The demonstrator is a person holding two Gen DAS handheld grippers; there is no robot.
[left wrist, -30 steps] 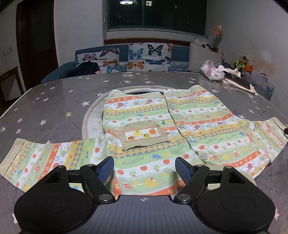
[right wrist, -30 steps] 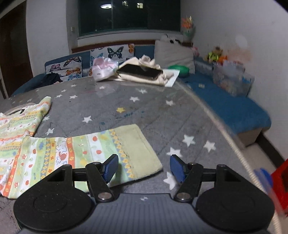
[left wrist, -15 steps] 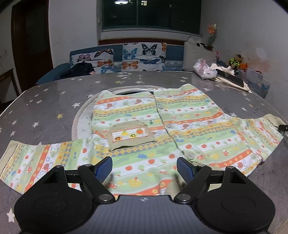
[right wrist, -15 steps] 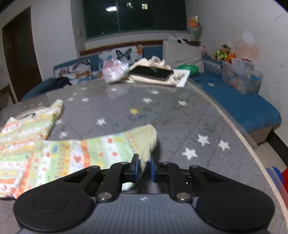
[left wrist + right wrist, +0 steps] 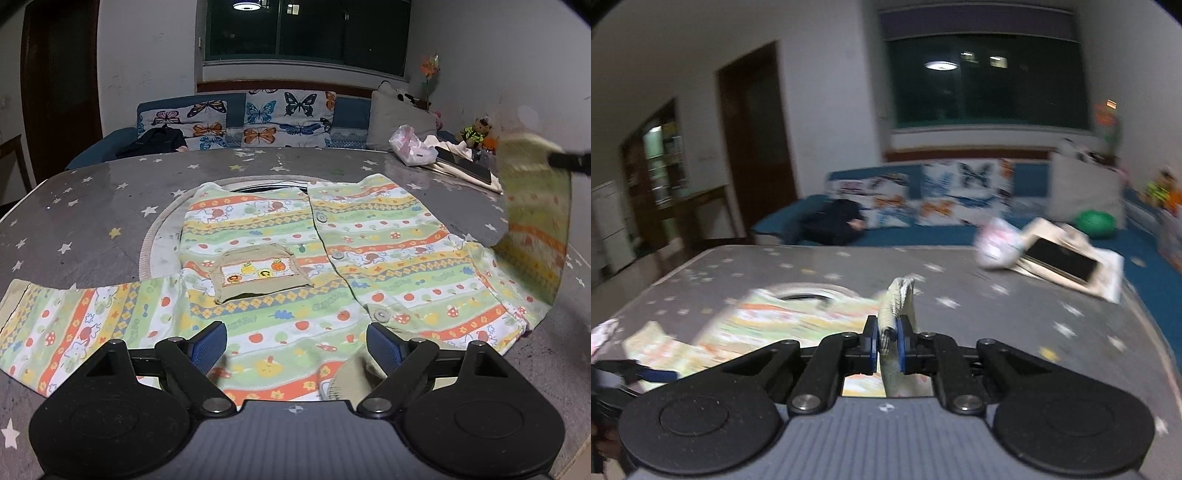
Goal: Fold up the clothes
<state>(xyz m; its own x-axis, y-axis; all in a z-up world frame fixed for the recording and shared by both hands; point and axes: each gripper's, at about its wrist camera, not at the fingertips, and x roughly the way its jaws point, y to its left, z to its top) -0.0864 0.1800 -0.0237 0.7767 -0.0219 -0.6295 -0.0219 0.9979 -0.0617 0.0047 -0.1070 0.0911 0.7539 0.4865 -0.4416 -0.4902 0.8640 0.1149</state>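
Left hand-held gripper: jaws opening wide, nothing between pads, pointing downward.
Right hand-held gripper: pads pinching cloth, angling slightly downward.

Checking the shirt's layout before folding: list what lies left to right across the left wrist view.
Flat sleeve → chest pocket → button row → lifted sleeve, held by the right gripper.
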